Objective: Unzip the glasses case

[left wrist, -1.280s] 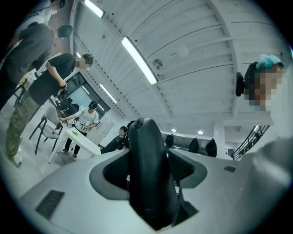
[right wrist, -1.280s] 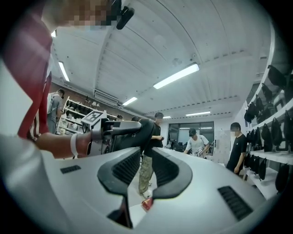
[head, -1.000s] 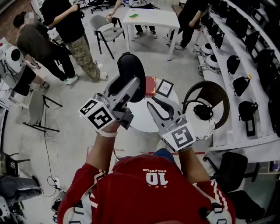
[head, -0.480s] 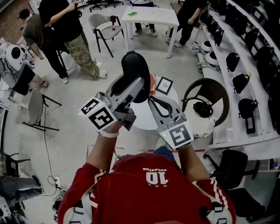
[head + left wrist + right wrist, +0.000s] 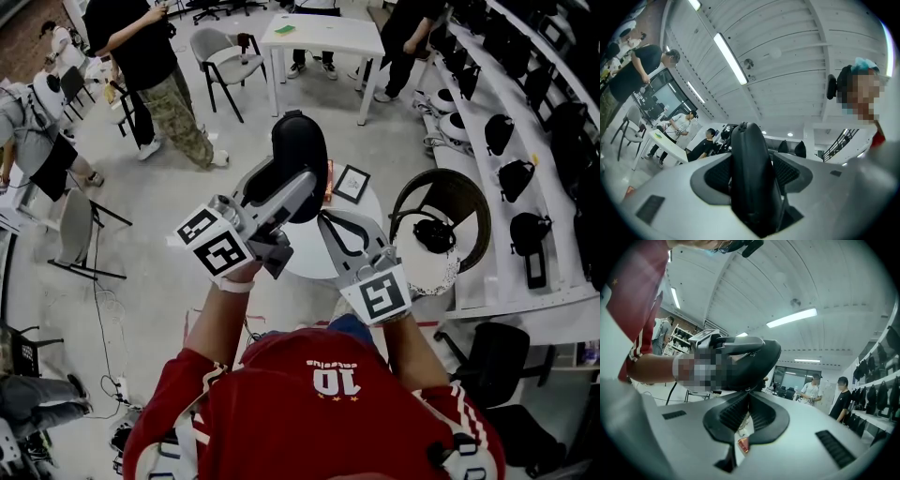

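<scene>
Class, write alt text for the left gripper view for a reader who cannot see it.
A black glasses case stands upright, gripped between the fingers of the left gripper, which have just opened slightly. Behind: a white ceiling with strip lights, and people by a white table.

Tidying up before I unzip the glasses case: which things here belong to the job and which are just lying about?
For the job: glasses case; left gripper holding it, jaws just eased wider; right gripper closed at its edge.
Lying about: red rectangular item; framed card; round white table; headset on brown chair.
</scene>
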`<move>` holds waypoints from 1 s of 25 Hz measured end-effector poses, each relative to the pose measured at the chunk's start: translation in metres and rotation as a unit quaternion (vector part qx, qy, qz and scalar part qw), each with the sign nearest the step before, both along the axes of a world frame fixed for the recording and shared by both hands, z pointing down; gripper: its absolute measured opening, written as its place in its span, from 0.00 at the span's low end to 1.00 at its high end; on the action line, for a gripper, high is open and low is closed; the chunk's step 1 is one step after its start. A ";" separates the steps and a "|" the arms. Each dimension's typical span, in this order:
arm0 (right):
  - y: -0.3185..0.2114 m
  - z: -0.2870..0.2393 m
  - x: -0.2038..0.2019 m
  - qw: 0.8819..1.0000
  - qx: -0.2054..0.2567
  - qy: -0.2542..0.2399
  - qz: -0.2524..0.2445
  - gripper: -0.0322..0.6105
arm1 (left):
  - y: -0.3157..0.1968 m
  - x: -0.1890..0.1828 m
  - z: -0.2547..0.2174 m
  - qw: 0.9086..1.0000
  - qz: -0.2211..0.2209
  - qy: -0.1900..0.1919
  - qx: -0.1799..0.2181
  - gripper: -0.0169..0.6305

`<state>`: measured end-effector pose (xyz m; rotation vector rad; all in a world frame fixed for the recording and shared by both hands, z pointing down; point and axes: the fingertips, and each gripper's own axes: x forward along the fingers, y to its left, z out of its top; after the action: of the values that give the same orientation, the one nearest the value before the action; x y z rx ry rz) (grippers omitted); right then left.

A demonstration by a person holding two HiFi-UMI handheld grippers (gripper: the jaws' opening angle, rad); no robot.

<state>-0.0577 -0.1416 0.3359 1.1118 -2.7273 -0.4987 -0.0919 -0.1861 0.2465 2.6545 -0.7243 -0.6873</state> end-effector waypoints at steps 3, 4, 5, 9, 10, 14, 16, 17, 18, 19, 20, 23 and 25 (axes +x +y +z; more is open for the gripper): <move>0.004 0.005 0.001 1.000 -0.001 0.011 -0.002 0.08 | 0.000 0.003 0.005 1.000 0.000 -0.006 -0.015 0.43; 0.006 0.007 0.002 1.000 0.000 0.015 -0.002 0.08 | 0.001 0.005 0.007 1.000 0.000 -0.010 -0.018 0.43; 0.008 0.009 0.003 1.000 0.002 0.017 -0.001 0.08 | 0.002 0.006 0.009 1.000 0.001 -0.013 -0.020 0.42; 0.008 0.007 0.011 1.000 0.007 0.013 0.010 0.08 | 0.005 0.012 0.017 0.999 0.015 -0.023 -0.030 0.42; 0.006 0.005 0.014 1.000 0.009 0.012 0.013 0.08 | 0.007 0.014 0.019 0.999 0.019 -0.027 -0.032 0.42; 0.003 0.000 0.028 0.999 0.017 0.015 0.028 0.08 | 0.014 0.025 0.029 0.998 0.039 -0.041 -0.035 0.42; 0.002 -0.002 0.033 0.999 0.019 0.019 0.033 0.08 | 0.017 0.029 0.031 0.997 0.050 -0.051 -0.037 0.42; 0.001 -0.003 0.034 0.999 0.019 0.021 0.035 0.08 | 0.019 0.030 0.033 0.996 0.054 -0.056 -0.039 0.42; 0.001 -0.004 0.035 0.999 0.020 0.022 0.036 0.08 | 0.020 0.031 0.034 0.996 0.058 -0.060 -0.041 0.42; 0.001 -0.005 0.036 0.999 0.022 0.023 0.038 0.08 | 0.022 0.032 0.036 0.995 0.061 -0.063 -0.043 0.42; 0.001 -0.006 0.036 0.999 0.023 0.022 0.039 0.08 | 0.023 0.032 0.037 0.995 0.064 -0.066 -0.044 0.42; 0.001 -0.008 0.039 0.998 0.025 0.022 0.044 0.08 | 0.029 0.034 0.043 0.993 0.074 -0.075 -0.047 0.42; 0.001 -0.009 0.042 0.998 0.028 0.024 0.046 0.08 | 0.032 0.036 0.047 0.992 0.083 -0.082 -0.049 0.42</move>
<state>-0.0156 -0.1411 0.3268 1.2173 -2.6218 -0.5830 -0.0564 -0.1536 0.2934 2.6633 -0.5531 -0.3835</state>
